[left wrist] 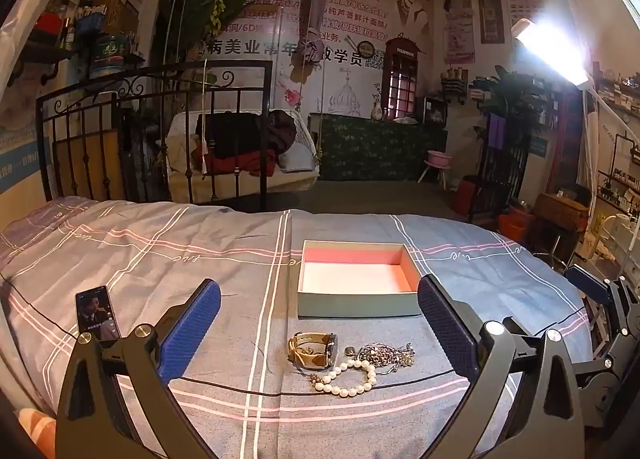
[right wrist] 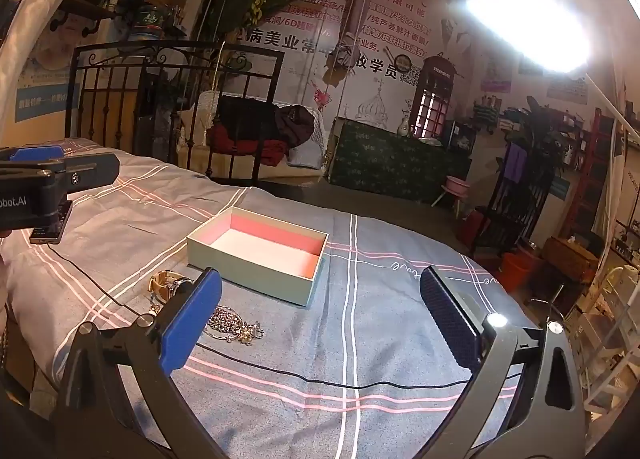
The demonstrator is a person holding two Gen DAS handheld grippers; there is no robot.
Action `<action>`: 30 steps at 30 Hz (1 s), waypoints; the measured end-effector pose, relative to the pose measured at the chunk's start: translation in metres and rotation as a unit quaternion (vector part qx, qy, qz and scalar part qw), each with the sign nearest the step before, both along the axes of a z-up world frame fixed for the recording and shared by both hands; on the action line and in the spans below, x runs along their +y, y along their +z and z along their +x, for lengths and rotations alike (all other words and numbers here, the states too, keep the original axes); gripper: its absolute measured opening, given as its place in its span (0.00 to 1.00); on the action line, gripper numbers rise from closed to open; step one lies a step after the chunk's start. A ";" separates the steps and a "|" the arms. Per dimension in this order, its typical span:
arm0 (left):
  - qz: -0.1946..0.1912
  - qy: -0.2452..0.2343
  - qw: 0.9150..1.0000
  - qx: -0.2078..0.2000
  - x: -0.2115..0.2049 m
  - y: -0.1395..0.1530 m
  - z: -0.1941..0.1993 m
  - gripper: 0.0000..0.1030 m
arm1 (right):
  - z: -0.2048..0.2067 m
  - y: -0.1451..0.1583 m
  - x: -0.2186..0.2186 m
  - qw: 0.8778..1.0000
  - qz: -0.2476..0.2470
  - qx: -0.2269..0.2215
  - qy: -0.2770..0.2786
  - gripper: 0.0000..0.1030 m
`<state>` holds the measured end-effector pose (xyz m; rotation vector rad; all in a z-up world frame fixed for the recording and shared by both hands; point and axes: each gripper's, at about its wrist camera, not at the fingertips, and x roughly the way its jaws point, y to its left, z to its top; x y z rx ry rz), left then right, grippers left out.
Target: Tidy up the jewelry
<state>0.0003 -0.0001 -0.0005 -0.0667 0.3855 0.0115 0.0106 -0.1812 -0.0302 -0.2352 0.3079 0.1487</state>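
Observation:
An open pale-green box point(left wrist: 356, 279) with a pink and white inside lies empty on the bed; it also shows in the right wrist view point(right wrist: 260, 253). In front of it lie a tan-strap watch point(left wrist: 313, 351), a pearl bracelet point(left wrist: 352, 379) and a tangle of silver chain point(left wrist: 386, 355). My left gripper point(left wrist: 320, 323) is open, above the jewelry and just short of it. My right gripper point(right wrist: 320, 319) is open and empty over bare bedspread, right of the chain point(right wrist: 232, 327) and watch point(right wrist: 170, 287). The pearls are hidden in that view.
A phone point(left wrist: 97, 313) lies on the plaid bedspread point(left wrist: 160, 259) at the left, with a black cable point(left wrist: 248, 389) running across the bed in front of the jewelry. A black iron bed frame point(left wrist: 160, 131) stands behind. A bright lamp point(left wrist: 548, 47) hangs at right.

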 end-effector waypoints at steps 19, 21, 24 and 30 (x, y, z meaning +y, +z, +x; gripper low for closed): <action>-0.004 -0.001 1.000 0.010 0.002 -0.007 0.006 0.94 | 0.005 -0.004 -0.002 1.000 0.007 0.020 -0.006 0.95; -0.006 0.000 1.000 0.010 0.003 -0.006 0.005 0.94 | 0.006 -0.005 -0.001 1.000 0.007 0.021 -0.006 0.95; -0.005 0.000 1.000 0.010 0.003 -0.007 0.005 0.94 | 0.006 -0.005 -0.001 1.000 0.008 0.022 -0.005 0.95; -0.003 0.000 1.000 0.011 0.002 -0.008 0.006 0.94 | 0.009 -0.006 -0.002 0.999 0.016 0.029 -0.005 0.95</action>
